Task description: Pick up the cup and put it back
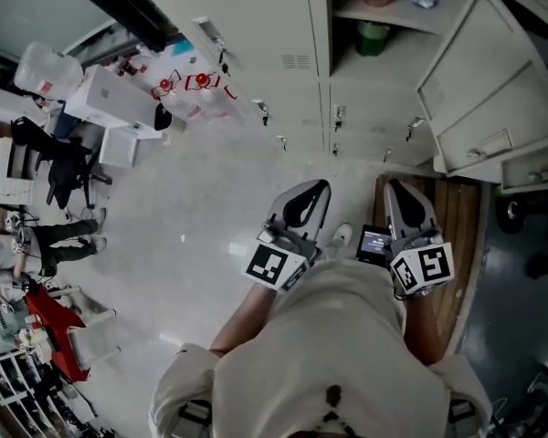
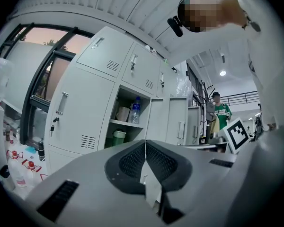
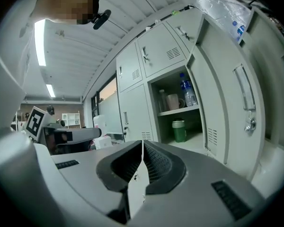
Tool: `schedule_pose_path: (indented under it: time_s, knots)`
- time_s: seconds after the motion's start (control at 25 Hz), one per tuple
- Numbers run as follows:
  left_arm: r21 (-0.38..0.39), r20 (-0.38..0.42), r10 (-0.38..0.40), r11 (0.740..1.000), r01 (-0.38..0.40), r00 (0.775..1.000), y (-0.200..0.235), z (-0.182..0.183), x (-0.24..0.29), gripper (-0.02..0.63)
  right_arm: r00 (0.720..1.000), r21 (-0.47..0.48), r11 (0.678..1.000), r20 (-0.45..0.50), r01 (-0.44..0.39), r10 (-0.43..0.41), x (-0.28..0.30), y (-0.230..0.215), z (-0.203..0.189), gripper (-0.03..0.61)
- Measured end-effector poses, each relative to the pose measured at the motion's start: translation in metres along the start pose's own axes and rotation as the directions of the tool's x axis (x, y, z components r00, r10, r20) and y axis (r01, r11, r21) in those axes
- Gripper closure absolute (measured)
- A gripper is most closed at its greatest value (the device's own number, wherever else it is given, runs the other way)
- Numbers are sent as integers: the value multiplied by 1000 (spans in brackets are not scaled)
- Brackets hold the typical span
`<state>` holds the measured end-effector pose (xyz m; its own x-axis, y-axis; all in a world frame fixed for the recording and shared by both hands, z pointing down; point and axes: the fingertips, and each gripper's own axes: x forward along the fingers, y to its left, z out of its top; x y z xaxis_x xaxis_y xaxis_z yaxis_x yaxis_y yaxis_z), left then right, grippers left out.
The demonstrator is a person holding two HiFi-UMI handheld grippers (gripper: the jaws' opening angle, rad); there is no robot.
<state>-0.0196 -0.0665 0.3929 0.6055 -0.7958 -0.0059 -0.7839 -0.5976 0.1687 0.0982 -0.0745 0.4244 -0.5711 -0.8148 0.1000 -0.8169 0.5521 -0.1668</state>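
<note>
Left gripper (image 2: 145,145): jaws closed together, nothing held. Right gripper (image 3: 142,148): jaws closed together, nothing held. Ahead of both, well apart: open locker (image 3: 166,124); green cup (image 3: 179,130) on lower shelf; beige mug (image 3: 173,101) and water bottle (image 3: 189,92) on the shelf above.

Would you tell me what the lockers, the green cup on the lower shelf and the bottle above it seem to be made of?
The lockers look like painted sheet metal, matte pale grey, judging by the punched vent slots. The green cup is probably opaque plastic with a paler lid; it is too small to be sure. The bottle is clear plastic, see-through with a blue label.
</note>
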Motion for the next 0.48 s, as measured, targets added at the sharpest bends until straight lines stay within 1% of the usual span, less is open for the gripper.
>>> schedule_pose_path:
  time_s: [0.16,0.28,0.48]
  knots:
    - [1,-5,-1,1000,1,1000,-2,-1,26,604,1000,12,1000,3,-26,26,11,-15,6,551]
    - [7,4,-9,1000,9,1000,-1,5,47,604,999,27,999,-13,-43,43,18,-21,4,551]
    - [14,14,-13,1000,13,1000,12,10,79,604,998,30,998,-34,-53,54,42,-33,5,551]
